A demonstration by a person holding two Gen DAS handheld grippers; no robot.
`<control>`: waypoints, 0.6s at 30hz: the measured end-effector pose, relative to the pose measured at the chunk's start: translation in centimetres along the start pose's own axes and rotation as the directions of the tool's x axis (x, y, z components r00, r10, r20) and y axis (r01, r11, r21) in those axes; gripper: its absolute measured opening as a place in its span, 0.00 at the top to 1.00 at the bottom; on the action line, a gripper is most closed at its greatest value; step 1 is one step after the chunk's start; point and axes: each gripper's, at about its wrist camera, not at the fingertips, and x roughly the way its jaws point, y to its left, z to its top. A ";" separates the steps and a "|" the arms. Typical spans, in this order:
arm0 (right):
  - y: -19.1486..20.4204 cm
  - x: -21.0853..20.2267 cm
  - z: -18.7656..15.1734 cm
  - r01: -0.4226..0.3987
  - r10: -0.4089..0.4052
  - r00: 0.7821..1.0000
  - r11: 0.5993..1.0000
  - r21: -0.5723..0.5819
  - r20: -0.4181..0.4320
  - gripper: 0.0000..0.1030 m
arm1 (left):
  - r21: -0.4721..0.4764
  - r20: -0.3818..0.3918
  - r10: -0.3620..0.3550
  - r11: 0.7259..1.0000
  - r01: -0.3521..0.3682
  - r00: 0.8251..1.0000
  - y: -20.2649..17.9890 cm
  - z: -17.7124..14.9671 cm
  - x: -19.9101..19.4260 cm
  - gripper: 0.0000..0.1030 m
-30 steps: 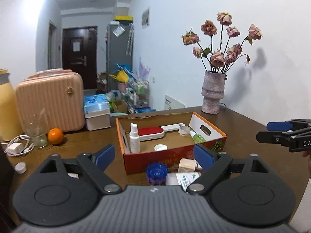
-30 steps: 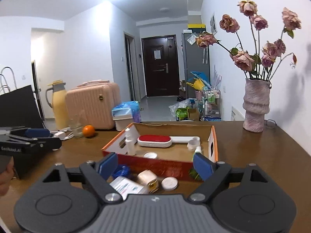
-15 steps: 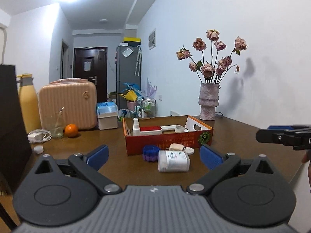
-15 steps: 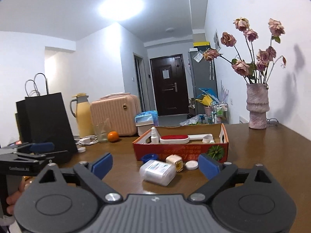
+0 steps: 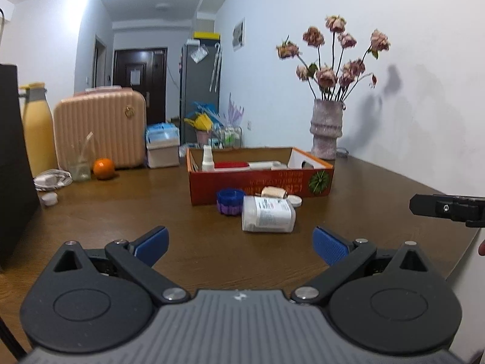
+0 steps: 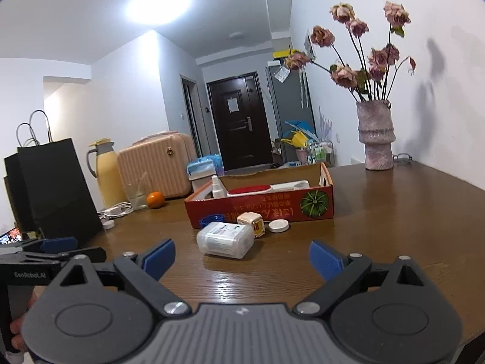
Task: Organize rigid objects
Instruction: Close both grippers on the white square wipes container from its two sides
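Both grippers have sunk and drawn back from the orange box, whose inside was in plain sight a second ago. On the brown table the box stands mid-scene; near its front wall lie a white plastic container on its side, a blue ridged cap, a cream charger and a white lid. Left gripper and right gripper gape wide with nothing between them, jaws having just been opening.

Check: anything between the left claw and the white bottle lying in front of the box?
Nothing visible. Only bare table lies between the open left claw and the white bottle. The blue cap sits beside it, at its far left.
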 end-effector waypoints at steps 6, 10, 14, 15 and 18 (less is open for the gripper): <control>-1.3 4.3 0.3 0.010 -0.008 0.998 0.999 0.037 -0.056 0.10 | -0.038 -0.039 -0.024 0.999 0.022 0.999 0.8 0.7 4.5 0.03; -2.5 8.0 0.6 0.008 0.001 0.994 0.997 0.075 -0.112 0.22 | -0.068 -0.089 -0.065 0.996 0.060 0.994 1.2 1.5 8.7 0.23; -3.5 12.3 1.2 -0.050 0.071 0.986 0.989 0.141 -0.150 0.32 | -0.137 -0.166 -0.118 0.986 0.096 0.979 1.9 2.2 14.0 0.40; -3.6 13.6 1.3 -0.061 0.086 0.984 0.986 0.156 -0.158 0.35 | -0.163 -0.180 -0.127 0.982 0.098 0.975 2.2 2.5 15.6 0.42; -3.5 17.1 1.6 -0.055 0.086 0.978 0.985 0.163 -0.190 0.45 | -0.230 -0.208 -0.162 0.967 0.113 0.965 2.6 3.0 18.9 0.52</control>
